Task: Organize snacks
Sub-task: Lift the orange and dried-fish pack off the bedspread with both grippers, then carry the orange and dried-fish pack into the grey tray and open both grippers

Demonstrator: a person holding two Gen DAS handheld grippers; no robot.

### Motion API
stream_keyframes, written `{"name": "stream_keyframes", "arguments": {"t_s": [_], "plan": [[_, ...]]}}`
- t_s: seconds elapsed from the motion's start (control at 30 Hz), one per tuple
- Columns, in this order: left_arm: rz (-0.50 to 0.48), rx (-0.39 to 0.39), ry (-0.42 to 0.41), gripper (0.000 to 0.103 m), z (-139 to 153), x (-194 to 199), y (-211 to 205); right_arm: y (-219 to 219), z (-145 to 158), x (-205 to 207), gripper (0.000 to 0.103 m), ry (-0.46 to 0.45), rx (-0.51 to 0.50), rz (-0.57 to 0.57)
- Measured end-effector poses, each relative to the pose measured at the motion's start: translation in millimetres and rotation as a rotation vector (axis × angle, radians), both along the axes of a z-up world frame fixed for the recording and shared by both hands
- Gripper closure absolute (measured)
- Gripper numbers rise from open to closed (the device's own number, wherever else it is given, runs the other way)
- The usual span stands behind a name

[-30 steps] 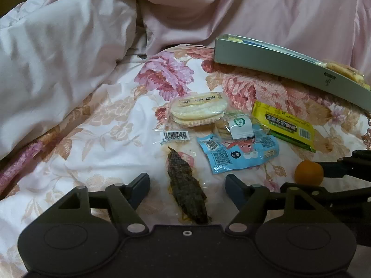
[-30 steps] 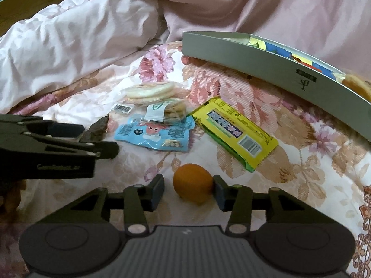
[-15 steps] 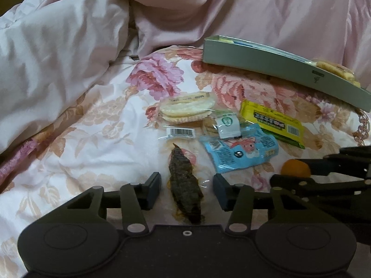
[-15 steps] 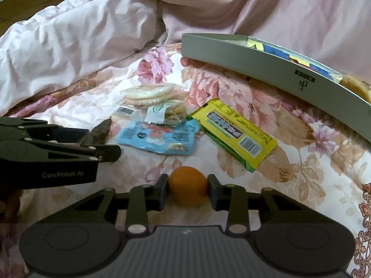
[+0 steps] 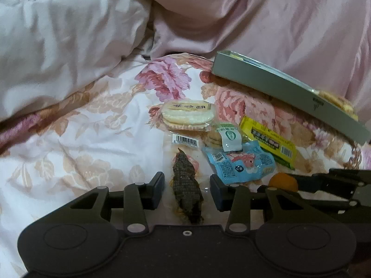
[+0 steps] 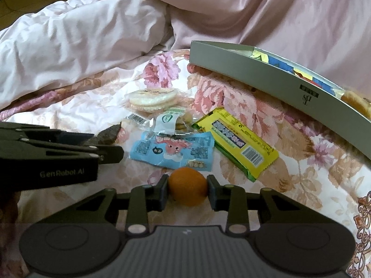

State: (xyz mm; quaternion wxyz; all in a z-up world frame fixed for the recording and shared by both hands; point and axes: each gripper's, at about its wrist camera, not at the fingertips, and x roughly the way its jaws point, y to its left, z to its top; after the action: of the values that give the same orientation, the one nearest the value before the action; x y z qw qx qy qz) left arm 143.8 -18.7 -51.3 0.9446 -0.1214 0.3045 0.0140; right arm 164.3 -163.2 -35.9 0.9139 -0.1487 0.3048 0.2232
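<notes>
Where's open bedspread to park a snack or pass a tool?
Open: the bedspread left of the rice crackers, up to the duvet; also the strip between the yellow pack and gray box. Crowded: the middle snack cluster around the blue pack.

left tongs (image 5: 186, 191): matte black plastic body, two round embossed discs, angular open-frame linkage arms, silver rivets at the pivots, small centre screw hole, dark blue-grey rectangular fingertips (image 5: 157, 186); side lettering "genrobot.ai" in grey. right tongs (image 6: 187, 191): same black build, ribbed grey central plate with small white mark, silver rivets, dark fingertips (image 6: 162, 191).
</notes>
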Motion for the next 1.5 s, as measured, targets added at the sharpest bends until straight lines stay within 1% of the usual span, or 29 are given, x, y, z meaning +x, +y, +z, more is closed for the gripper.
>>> {"name": "stream_keyframes", "arguments": {"t_s": [0.23, 0.47, 0.57, 0.73, 0.83, 1.2, 1.37, 1.5], "plan": [[-0.002, 0.020, -0.016, 0.059, 1, -4, -4, 1, 0, 0, 0.065, -0.005, -0.003, 0.002], [0.012, -0.005, -0.038, 0.059, 2, -16, -5, 1, 1, -1, 0.065, -0.016, -0.004, 0.009], [0.033, -0.040, -0.055, 0.059, 3, -21, -2, 2, 2, -3, 0.065, -0.030, -0.008, 0.022], [0.071, -0.125, -0.086, 0.059, 2, -29, 5, 5, 5, -9, 0.065, -0.071, -0.023, 0.049], [0.084, -0.148, -0.109, 0.059, 3, -32, 7, 7, 5, -10, 0.065, -0.081, -0.030, 0.058], [0.059, -0.124, -0.183, 0.060, 10, -40, 0, 3, 10, -11, 0.065, -0.113, -0.012, 0.051], [0.058, -0.113, -0.233, 0.060, 14, -46, -3, 1, 14, -11, 0.065, -0.127, -0.005, 0.046], [0.040, -0.105, -0.268, 0.060, 20, -50, -7, 0, 15, -10, 0.065, -0.133, 0.003, 0.040]]}}
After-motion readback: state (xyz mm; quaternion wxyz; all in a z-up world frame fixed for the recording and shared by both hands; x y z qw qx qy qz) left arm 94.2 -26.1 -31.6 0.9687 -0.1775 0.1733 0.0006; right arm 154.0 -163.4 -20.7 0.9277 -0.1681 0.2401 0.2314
